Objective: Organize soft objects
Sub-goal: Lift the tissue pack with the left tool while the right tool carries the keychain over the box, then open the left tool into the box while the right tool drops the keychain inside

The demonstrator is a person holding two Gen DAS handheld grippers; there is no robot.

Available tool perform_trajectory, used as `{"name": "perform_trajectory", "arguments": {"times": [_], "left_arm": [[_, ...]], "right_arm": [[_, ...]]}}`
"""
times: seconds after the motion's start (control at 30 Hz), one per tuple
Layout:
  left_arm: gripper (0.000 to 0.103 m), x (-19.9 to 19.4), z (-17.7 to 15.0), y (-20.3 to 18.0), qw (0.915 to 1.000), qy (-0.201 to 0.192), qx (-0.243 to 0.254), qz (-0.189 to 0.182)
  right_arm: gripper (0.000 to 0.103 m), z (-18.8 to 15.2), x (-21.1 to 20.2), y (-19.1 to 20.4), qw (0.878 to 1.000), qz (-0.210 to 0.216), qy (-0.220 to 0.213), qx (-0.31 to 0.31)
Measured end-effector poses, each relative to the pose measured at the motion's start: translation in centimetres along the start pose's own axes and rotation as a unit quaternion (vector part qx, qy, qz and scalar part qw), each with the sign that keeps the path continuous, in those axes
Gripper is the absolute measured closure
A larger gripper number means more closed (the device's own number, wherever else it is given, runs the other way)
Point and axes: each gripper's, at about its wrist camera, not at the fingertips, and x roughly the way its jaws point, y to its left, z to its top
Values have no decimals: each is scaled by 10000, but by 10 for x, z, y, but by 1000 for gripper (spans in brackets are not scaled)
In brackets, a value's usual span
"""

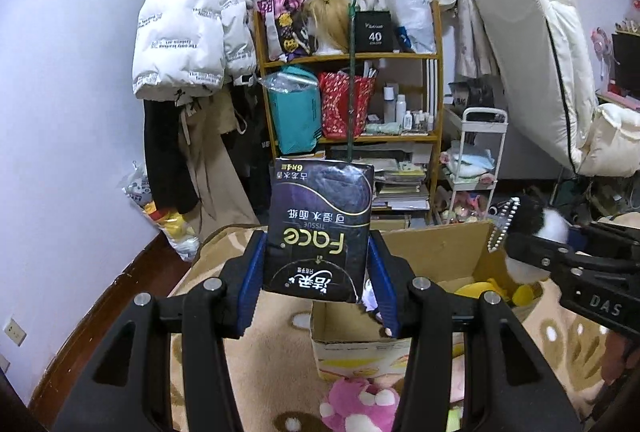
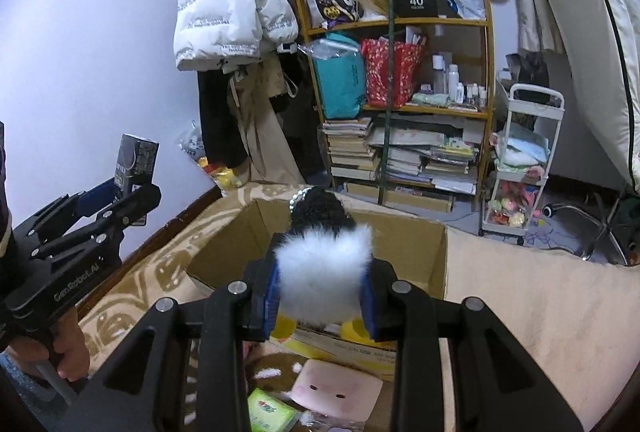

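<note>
Dark navy tissue pack [image 1: 320, 228] sits clamped between the blue pads [image 1: 252, 284] of my left gripper [image 1: 318, 284], standing upright at the centre of the left wrist view, its print upside down to me. In the right wrist view the same pack [image 2: 136, 164] shows at the left edge, raised above the patterned blanket [image 2: 160, 272] with the pale wall behind it.

My right gripper [image 2: 322, 296] is squeezed on a fluffy toy [image 2: 324, 256], white fur between the pads and a black woolly top poking forward with a string of beads on it. From the left wrist view that toy [image 1: 532, 220] appears at the right edge, the bead chain dangling over the box.

The cardboard box [image 2: 432, 260] lies open just ahead of both grippers, in the lower centre of the right wrist view, resting on the blanket. The toy hangs over its near edge. Yellow plush [image 1: 480, 288] is inside the box.

Loose on the blanket near the bottom of the frames: a pink stuffed animal [image 1: 360, 404], a pink square cushion with a face [image 2: 336, 388] and a green tissue packet [image 2: 268, 410].

Background, upper centre: wooden shelf [image 1: 352, 56] with bags and books, white puffer jacket [image 1: 180, 32] hanging to its left
</note>
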Motion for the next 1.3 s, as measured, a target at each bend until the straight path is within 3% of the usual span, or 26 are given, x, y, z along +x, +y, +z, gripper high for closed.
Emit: {"name": "perform_trajectory", "arguments": {"times": [0.3, 0.6, 0.93, 1.07, 1.3], "left_arm": [[55, 31, -16, -9, 9990, 378, -23, -247], [55, 51, -30, -26, 9961, 742, 127, -452], [53, 51, -36, -34, 9957, 808, 238, -398], [38, 48, -34, -34, 9964, 737, 240, -342], [26, 45, -32, -27, 9965, 802, 157, -162]], "right_arm": [[68, -15, 27, -17, 9993, -269, 247, 20], [67, -25, 42, -30, 9983, -266, 460, 221], [65, -28, 43, -31, 9976, -260, 547, 324], [58, -29, 42, -30, 9977, -241, 531, 345], [47, -29, 37, -28, 9977, -259, 516, 359]]}}
